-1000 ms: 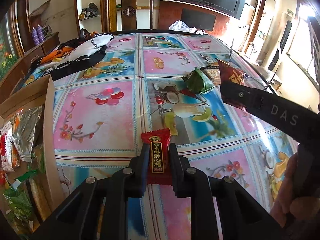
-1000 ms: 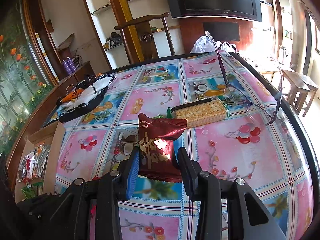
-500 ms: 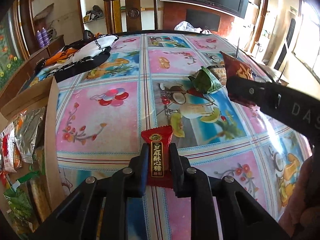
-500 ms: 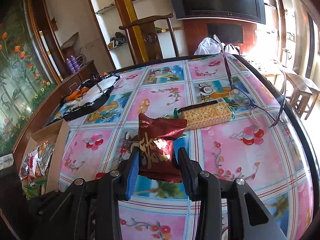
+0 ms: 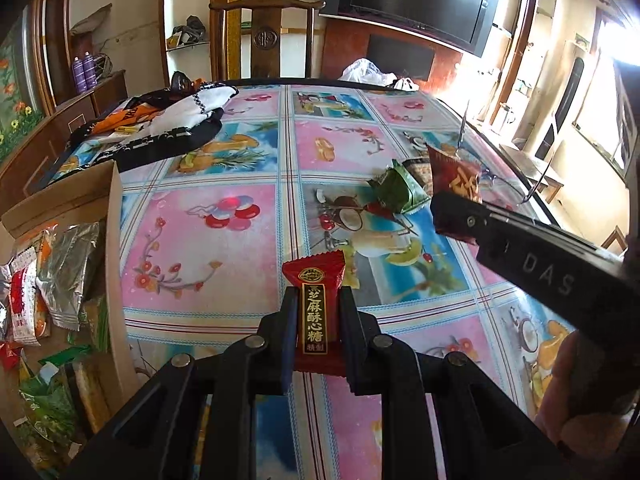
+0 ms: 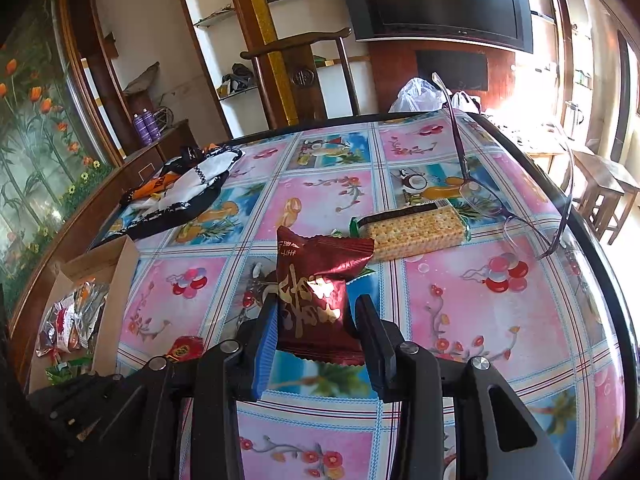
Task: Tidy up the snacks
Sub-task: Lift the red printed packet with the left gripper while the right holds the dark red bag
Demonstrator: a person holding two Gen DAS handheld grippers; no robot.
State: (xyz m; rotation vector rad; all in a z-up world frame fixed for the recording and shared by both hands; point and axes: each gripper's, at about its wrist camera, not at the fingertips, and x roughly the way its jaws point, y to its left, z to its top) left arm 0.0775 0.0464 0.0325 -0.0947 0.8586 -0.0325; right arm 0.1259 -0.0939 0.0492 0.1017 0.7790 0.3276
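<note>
Above the colourful patterned tablecloth (image 5: 192, 240), the left gripper (image 5: 314, 320) was clamped on a small red sesame-candy packet (image 5: 314, 304) while the right gripper (image 6: 316, 320) pinched a dark-red foil snack pouch (image 6: 316, 280), both likely bound for the open cardboard box (image 5: 114, 248) at left holding 1 pile of snacks.

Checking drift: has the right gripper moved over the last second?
Yes. In the right wrist view the cracker pack sits lower and nearer the right gripper, so it advanced toward the pack, maroon snack clamped.

Left tongs (image 5: 316, 316) clamped at lower centre; right tongs (image 6: 316, 316) clamped too, their arm crossing right of frame.
</note>
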